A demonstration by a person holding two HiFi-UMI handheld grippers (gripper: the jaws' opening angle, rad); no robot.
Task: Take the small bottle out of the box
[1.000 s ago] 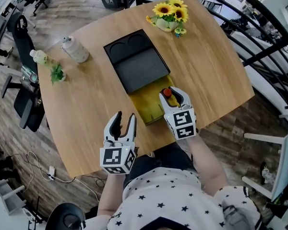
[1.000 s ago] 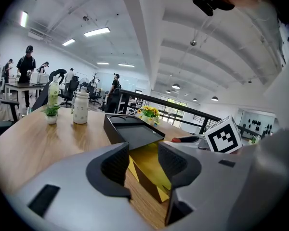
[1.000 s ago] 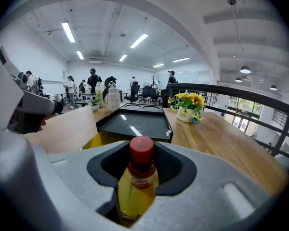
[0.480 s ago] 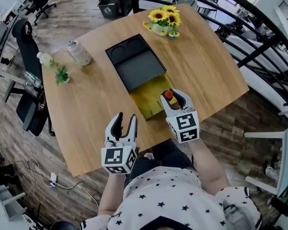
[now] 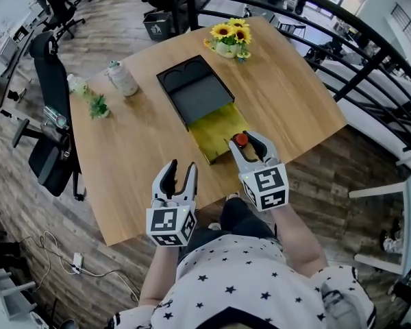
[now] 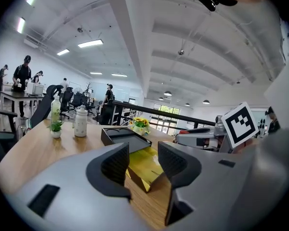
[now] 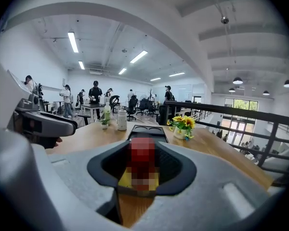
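While the small bottle (image 5: 241,140) stands upright with its red cap on top at the near right corner of the box (image 5: 202,94), the right gripper (image 5: 247,141) is clamped on it, one jaw on each side of its body and the cap rising between them. The right gripper view shows the bottle filling the gap between the pads, though a mosaic patch hides its detail, and no view shows whether its base is clear of the box floor. That corner belongs to the yellow tray (image 5: 216,132), which sticks out from the near end of the box's black cover (image 5: 192,88); the cover's top has a flat panel and two round recesses at its far end. Nearer than the box and off to its left, the left gripper (image 5: 178,172) hovers over the table (image 5: 288,94) with its jaws parted and nothing between them, pointing toward the tray's near corner. Beyond the far end of the box stands a pot of sunflowers (image 5: 231,33). Well to the left of the box are a white bottle (image 5: 122,79), a small potted plant (image 5: 98,106) and a pale green bottle (image 5: 76,83). Farther left of the box, past the table's edge, is a black office chair (image 5: 51,108), and to the right of the box, off the table, runs a dark railing (image 5: 342,60).
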